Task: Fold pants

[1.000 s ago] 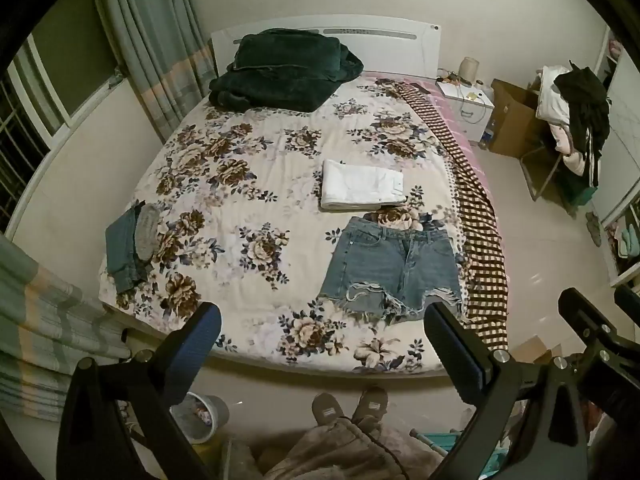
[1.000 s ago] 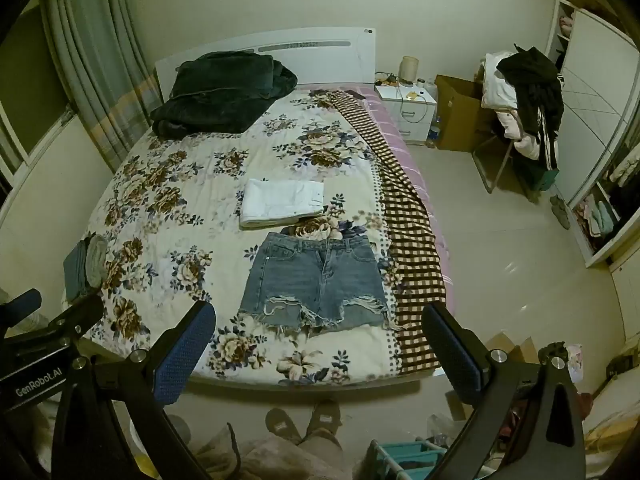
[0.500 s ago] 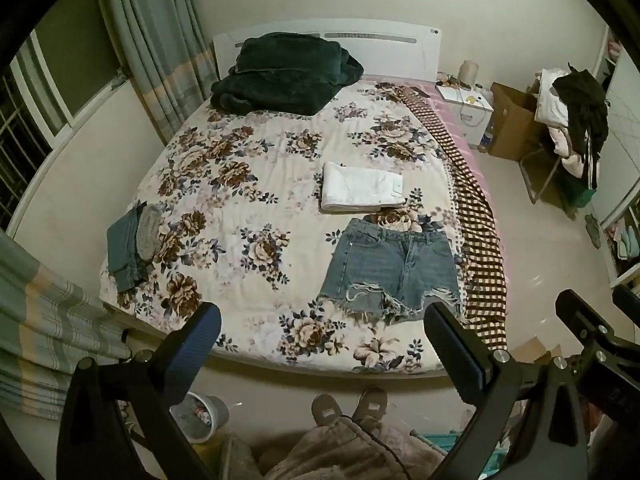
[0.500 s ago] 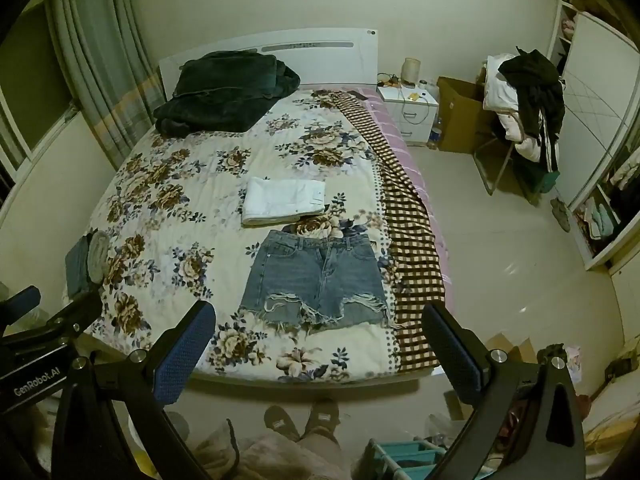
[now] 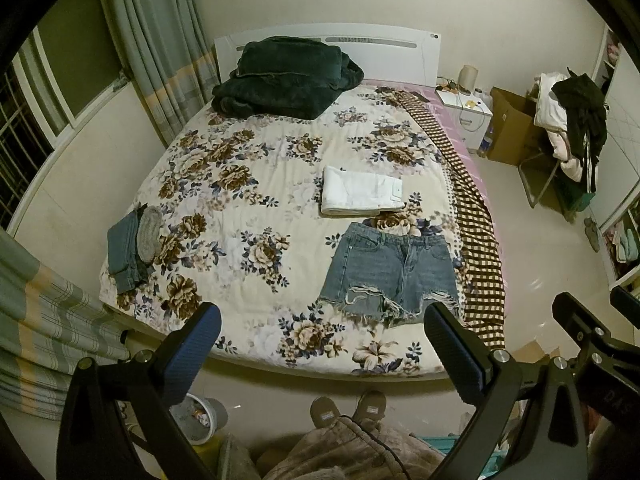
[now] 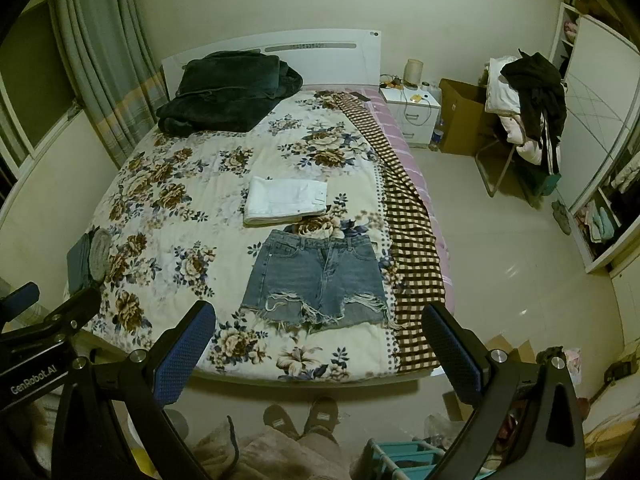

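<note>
Jaws of left gripper (image 5: 320, 344) and right gripper (image 6: 318, 342) were spread wide, holding nothing, both above the foot of the bed (image 6: 168, 184). Denim shorts (image 6: 316, 280) lay flat (unfolded) near the bed's foot edge, just below folded white pants (image 6: 286, 200).

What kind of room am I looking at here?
A home bedroom, most likely. There is a bed with a flowered cover, a white nightstand beside it, and denim shorts laid flat near folded white pants.
</note>
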